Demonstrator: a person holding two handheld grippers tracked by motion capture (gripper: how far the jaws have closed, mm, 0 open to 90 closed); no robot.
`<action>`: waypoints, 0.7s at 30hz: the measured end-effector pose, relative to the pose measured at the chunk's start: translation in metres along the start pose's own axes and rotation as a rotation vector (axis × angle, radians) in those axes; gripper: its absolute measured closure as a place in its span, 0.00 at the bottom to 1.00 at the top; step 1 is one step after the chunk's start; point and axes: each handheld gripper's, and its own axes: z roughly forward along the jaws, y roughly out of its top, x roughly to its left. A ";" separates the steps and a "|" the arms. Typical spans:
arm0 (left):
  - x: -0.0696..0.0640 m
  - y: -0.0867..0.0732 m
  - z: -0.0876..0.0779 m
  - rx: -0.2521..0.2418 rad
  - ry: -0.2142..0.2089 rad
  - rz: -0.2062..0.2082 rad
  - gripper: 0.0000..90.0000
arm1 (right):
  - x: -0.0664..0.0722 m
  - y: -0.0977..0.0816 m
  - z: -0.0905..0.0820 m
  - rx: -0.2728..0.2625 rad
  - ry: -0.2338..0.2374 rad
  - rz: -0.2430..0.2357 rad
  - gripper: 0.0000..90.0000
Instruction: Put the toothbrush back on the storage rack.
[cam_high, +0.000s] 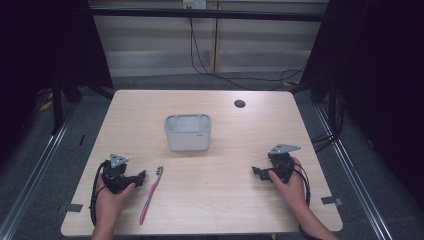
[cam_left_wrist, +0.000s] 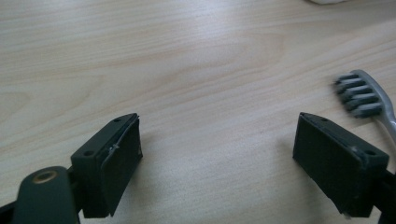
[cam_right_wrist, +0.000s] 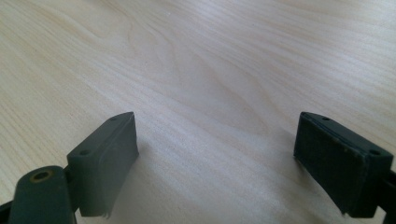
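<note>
A pale wood tabletop (cam_high: 250, 150) stands in a dark room. Near its front edge, both grippers, left (cam_high: 142, 176) and right (cam_high: 255, 171), gape unladen; a toothbrush (cam_high: 151, 194) lies beside the left.

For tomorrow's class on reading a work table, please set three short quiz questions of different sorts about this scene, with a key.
1. True or false: the toothbrush lies inside the tub.
2. Which gripper is nearer the toothbrush? A. the left gripper B. the right gripper
3. Fill in: in the left gripper view, the bristles of the toothbrush are ____ in colour.

Key
1. False. It lies flat on the table, in front of the tub and to its left in the high view.
2. A. The brush lies just beside the left gripper's open jaws, not between them.
3. Dark grey.
</note>
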 end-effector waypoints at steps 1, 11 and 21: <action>0.000 0.000 0.000 0.000 0.000 0.000 0.17 | 0.000 0.000 0.000 0.000 0.000 0.000 0.14; -0.006 0.017 -0.010 0.166 -0.067 -0.021 0.32 | 0.000 0.000 0.000 0.000 0.000 0.000 0.14; -0.026 0.048 -0.021 0.298 -0.143 -0.004 0.45 | 0.000 0.000 0.000 0.000 0.000 0.000 0.14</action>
